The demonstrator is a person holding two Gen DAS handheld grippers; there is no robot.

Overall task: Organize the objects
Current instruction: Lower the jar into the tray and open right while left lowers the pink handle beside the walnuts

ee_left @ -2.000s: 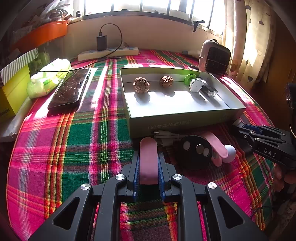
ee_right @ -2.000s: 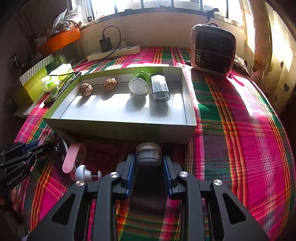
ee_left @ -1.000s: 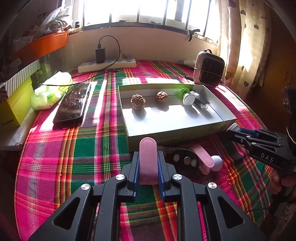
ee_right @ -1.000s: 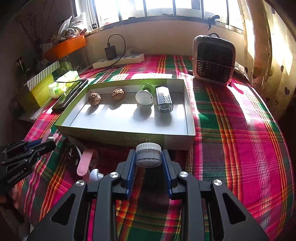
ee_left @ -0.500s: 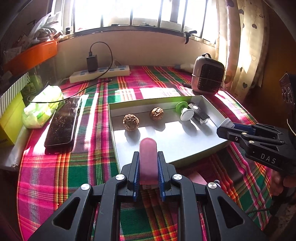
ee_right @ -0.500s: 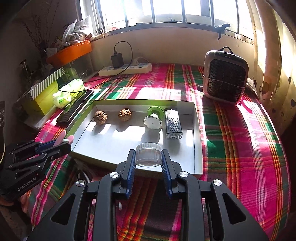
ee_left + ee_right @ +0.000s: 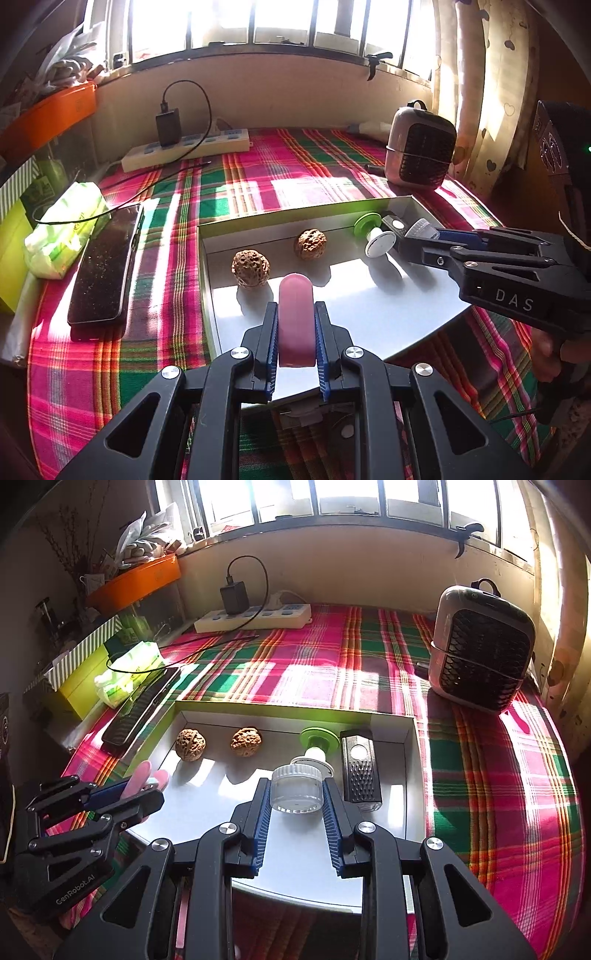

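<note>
My left gripper (image 7: pixel 295 314) is shut on a flat pink rounded piece (image 7: pixel 295 317), held over the near left part of the shallow box (image 7: pixel 207 280). My right gripper (image 7: pixel 296 794) is shut on a small clear jar with a white ribbed lid (image 7: pixel 296 788), above the middle of the box (image 7: pixel 413 775). Along the box's far wall lie two walnuts (image 7: pixel 250 267) (image 7: pixel 312 243), a green and white suction hook (image 7: pixel 316 746) and a small black grater (image 7: pixel 360 775). In the left wrist view the right gripper (image 7: pixel 424 236) reaches in from the right.
A plaid cloth (image 7: pixel 498 775) covers the table. A dark phone (image 7: pixel 105 262) and a green tissue pack (image 7: pixel 62 229) lie left of the box. A power strip (image 7: pixel 184 147) with a charger sits at the back; a small fan heater (image 7: pixel 480 661) stands at the back right.
Both grippers have moved forward from in front of the box to above its floor, each carrying its object. The items left on the cloth near the box's front have dropped out of view.
</note>
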